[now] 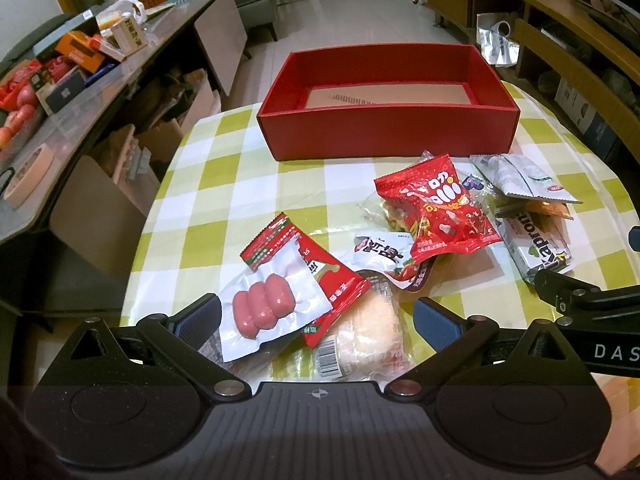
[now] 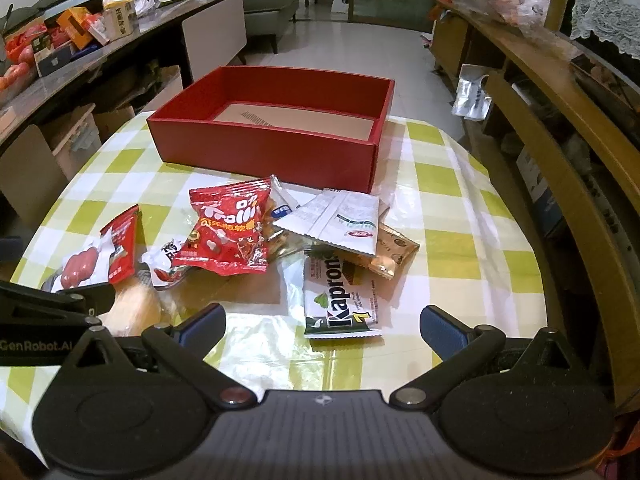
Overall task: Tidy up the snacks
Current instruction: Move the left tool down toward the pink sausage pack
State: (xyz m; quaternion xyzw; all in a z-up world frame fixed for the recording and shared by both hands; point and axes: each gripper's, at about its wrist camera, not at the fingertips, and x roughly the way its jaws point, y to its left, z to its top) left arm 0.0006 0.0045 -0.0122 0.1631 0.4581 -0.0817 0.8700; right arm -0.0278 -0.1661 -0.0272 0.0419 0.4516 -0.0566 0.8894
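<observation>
Red cardboard box (image 1: 384, 136) stands empty at the checked counter's (image 1: 224, 184) far side, awaiting the snack packets (image 2: 224, 236) heaped before it. Left hand-held gripper (image 1: 316, 320) straddles the sausage pack (image 1: 272, 304), unclenched; right hand-held gripper (image 2: 322, 326) likewise released.

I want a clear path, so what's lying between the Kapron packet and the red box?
In the right wrist view, a white packet overlaps the top of the Kapron packet, with a tan packet beside it; then bare checked tablecloth up to the red box.
</observation>
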